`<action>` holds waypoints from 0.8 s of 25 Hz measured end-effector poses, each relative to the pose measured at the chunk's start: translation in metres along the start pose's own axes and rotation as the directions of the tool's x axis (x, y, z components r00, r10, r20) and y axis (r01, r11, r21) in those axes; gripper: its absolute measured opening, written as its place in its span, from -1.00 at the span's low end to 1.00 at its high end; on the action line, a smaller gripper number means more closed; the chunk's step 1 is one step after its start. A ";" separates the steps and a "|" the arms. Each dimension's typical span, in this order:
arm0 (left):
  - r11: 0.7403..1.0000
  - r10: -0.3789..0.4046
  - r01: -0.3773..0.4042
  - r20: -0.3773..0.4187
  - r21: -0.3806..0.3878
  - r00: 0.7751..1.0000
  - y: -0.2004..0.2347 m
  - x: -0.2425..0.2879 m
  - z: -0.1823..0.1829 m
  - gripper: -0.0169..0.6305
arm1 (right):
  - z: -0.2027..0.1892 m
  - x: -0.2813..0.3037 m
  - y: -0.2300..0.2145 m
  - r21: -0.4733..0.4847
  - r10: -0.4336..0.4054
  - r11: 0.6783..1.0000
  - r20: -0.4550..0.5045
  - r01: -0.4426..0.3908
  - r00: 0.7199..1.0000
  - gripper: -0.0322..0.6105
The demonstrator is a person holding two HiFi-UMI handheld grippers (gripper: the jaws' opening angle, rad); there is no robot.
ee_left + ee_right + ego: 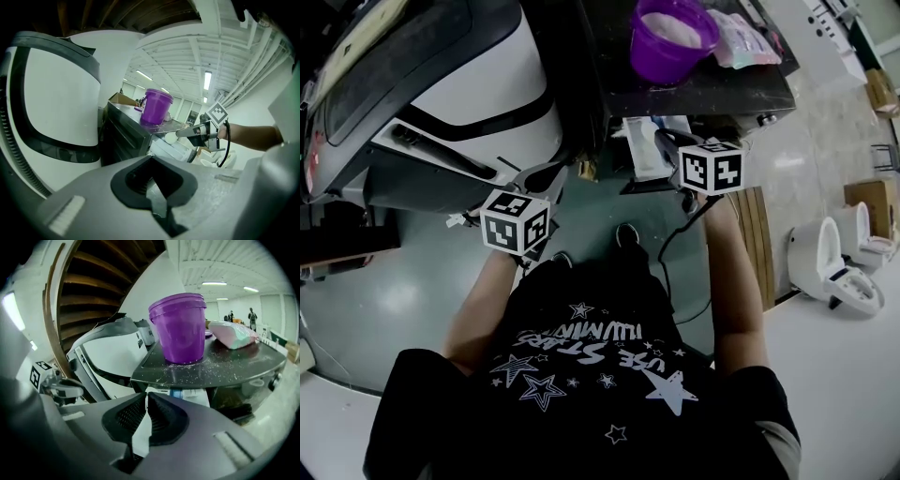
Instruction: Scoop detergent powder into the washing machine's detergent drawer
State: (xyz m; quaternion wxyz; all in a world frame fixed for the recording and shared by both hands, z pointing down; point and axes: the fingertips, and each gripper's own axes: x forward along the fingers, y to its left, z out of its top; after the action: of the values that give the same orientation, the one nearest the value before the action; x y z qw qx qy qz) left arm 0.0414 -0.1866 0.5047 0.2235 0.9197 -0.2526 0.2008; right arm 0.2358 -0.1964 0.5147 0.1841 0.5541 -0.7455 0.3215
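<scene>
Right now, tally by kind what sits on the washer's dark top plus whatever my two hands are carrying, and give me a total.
Purple bucket: 1
Pink and teal bag: 1
Hand-held gripper: 2, the left hand-held gripper and the right hand-held gripper
White scoop: 1, apparently pinched by the right one
Total: 5

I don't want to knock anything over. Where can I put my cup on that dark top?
The dark top is bare along its front edge, in front of the purple tub and the pink bag, just dusted with powder. Farther back those two crowd it.
</scene>
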 end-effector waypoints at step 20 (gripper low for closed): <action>0.999 0.027 -0.027 0.003 -0.035 1.000 0.004 -0.004 -0.008 -0.94 | -0.022 0.023 0.017 -0.816 -0.184 0.577 -0.095 0.029 0.978 -0.79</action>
State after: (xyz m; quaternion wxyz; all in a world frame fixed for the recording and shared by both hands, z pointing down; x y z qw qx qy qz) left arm 0.0342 -0.1839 0.5100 0.2363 0.9125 -0.2688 0.1980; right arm 0.2108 -0.1946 0.5403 0.4978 0.4237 -0.7565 -0.0196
